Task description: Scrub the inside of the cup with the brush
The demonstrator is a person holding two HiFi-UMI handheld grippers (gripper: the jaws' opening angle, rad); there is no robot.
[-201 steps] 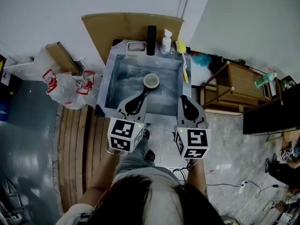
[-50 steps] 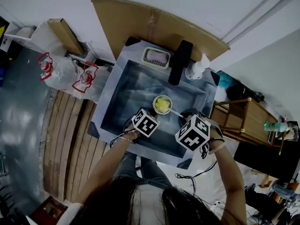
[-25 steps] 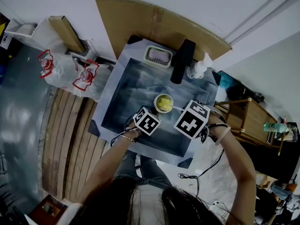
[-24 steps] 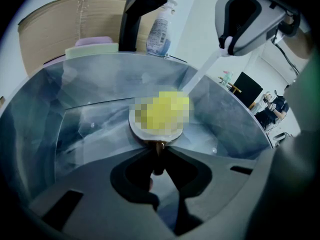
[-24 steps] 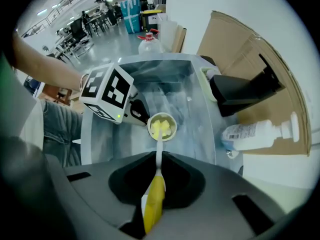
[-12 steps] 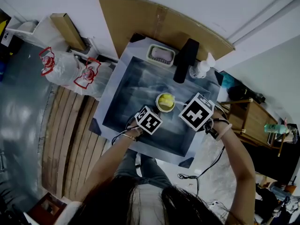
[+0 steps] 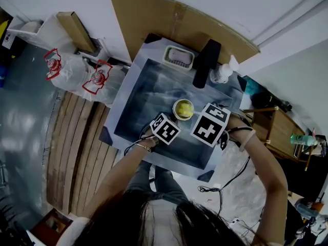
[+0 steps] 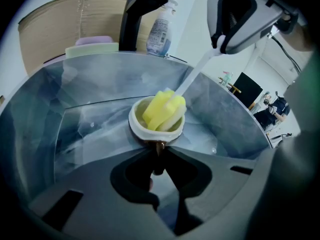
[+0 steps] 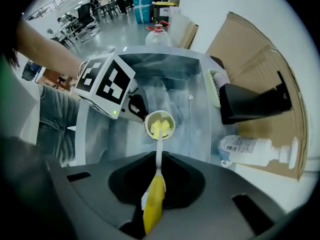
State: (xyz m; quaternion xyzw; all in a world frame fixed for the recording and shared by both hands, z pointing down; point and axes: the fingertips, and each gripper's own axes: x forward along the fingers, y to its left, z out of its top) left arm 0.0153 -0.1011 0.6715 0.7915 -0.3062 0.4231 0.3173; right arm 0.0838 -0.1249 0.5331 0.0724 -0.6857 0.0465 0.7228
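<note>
While the left gripper (image 8: 159, 156) pinches the cup (image 8: 136, 128) by its near side at frame centre, the right gripper (image 9: 158, 160) clamps the brush (image 9: 155, 204), its yellow head inside the cup

A: Head view?
B: High above the person, facing steeply down. The whole sink (image 7: 148, 86) is in frame, well off, with floor all round.

A: Left gripper view?
B: Rides the left gripper (image 8: 159, 151), low inside the sink. It slants down toward the back wall, and the cup (image 8: 156, 126) is close ahead.

A: Right gripper view?
B: Rides the right gripper (image 9: 158, 159), higher up, looking near straight down. The cup sits farther off and smaller.

A: Overlap?
B: All three share the sink, the cup with the brush (image 9: 160, 127) head in it, the tap (image 7: 206, 63) and the soap bottle (image 7: 224, 73). Each gripper view also catches the other gripper.
</note>
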